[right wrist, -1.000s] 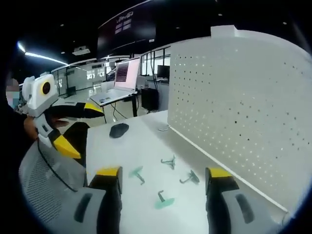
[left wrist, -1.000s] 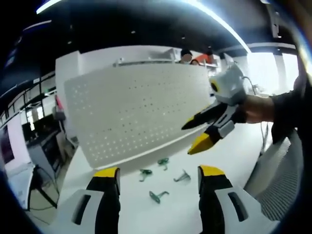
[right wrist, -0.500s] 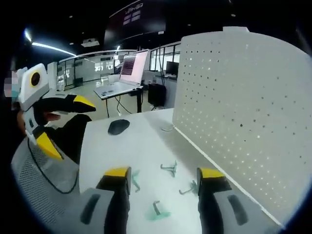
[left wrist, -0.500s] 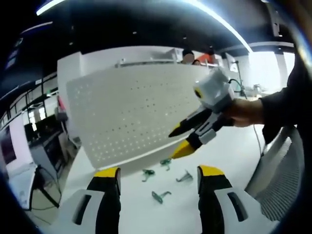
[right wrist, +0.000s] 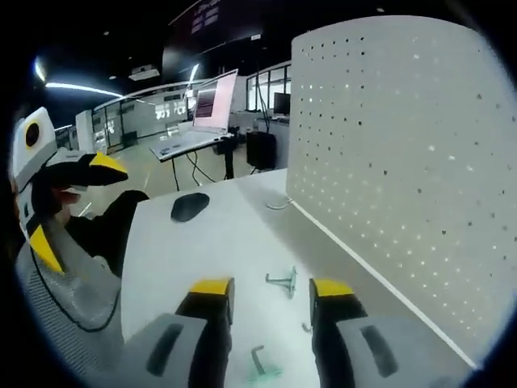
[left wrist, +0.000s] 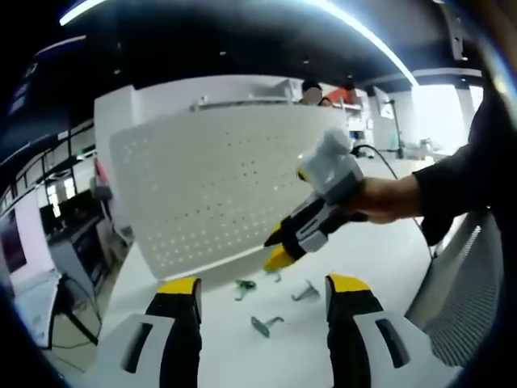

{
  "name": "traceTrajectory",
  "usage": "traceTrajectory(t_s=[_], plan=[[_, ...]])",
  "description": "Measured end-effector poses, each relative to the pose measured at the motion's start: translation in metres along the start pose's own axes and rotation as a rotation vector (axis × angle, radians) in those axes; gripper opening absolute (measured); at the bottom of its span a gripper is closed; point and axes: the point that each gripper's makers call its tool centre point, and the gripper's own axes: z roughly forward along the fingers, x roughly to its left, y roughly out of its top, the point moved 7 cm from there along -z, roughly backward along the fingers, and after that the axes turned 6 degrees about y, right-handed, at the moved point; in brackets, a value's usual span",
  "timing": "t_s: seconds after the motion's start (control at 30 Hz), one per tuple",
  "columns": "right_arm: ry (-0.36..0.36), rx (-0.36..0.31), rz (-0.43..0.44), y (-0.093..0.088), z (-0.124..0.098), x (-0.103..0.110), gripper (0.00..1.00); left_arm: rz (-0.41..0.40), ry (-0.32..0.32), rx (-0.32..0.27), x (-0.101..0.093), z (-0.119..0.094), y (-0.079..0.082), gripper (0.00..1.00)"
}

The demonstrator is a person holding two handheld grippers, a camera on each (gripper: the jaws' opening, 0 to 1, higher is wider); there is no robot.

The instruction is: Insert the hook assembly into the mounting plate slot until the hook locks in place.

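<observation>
The green hooks [left wrist: 264, 325] lay loose on the white counter [left wrist: 242, 347], just in front of the upright white pegboard [left wrist: 218, 182]. Your right tool [left wrist: 277, 246] hung above them, its yellow-tipped jaws drawn near each other with nothing between them. Your left tool [left wrist: 260, 284] stood spread and empty. A dark mouse [right wrist: 190, 206] sat farther along the counter, a laptop [right wrist: 206, 117] on a desk beyond, under strip lights in a dim office.

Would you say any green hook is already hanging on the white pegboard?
No, the green hooks lie on the white table below the pegboard.
</observation>
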Motion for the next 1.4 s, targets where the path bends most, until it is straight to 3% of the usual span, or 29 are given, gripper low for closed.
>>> traceTrajectory(t_s=[0.4, 1.4], plan=[[-0.007, 0.047, -0.009, -0.007, 0.026, -0.015, 0.25, -0.008, 0.005, -0.008, 0.002, 0.0, 0.0, 0.61], [0.002, 0.126, -0.021, -0.02, 0.068, -0.034, 0.1, -0.01, 0.008, -0.017, 0.003, -0.001, 0.0, 0.55]])
